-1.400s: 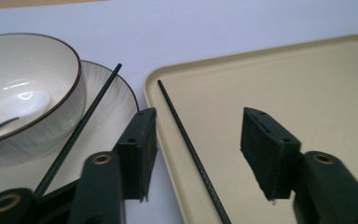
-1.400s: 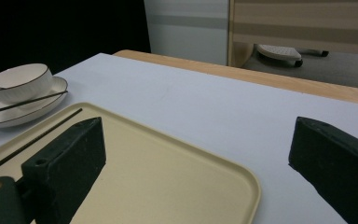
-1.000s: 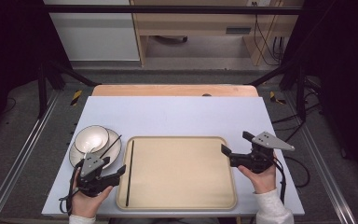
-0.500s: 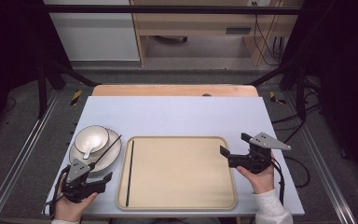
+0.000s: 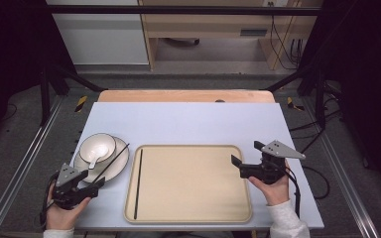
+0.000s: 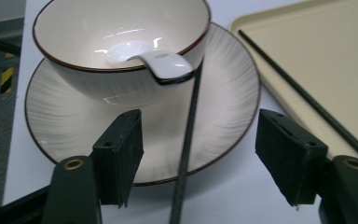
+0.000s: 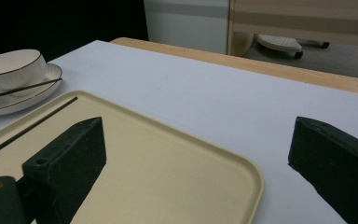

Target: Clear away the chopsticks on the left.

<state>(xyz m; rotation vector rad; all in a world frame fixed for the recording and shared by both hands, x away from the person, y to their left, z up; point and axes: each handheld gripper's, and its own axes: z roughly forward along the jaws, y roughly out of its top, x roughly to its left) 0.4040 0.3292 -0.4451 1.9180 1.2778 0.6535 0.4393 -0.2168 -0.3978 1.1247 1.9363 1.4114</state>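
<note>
A cream bowl point(image 5: 97, 147) point(image 6: 121, 28) with a white spoon point(image 5: 95, 157) point(image 6: 163, 63) in it stands on a ribbed plate point(image 5: 121, 161) point(image 6: 228, 93) at the table's left. One black chopstick point(image 5: 111, 159) point(image 6: 189, 140) lies slanted across the plate, resting on the bowl's rim. My left gripper point(image 5: 92, 181) point(image 6: 200, 140) sits just in front of the plate, open. Its jaws have just been closing, and the chopstick's near end runs between them untouched. A second chopstick point(image 5: 138, 183) point(image 6: 307, 98) lies on the beige tray point(image 5: 193, 188) point(image 7: 168, 172). My right gripper point(image 5: 238, 167) point(image 7: 205, 144) hovers open and empty over the tray's right edge.
The pale table top point(image 5: 188, 124) has free room behind the tray. A wooden strip point(image 5: 183, 95) runs along its far edge. Metal frame rails point(image 5: 25, 163) flank both sides, and cables trail on the floor at the right.
My left gripper has slid left, away from the tray's left edge, to the table's front-left corner in front of the plate. The right gripper has stayed put.
</note>
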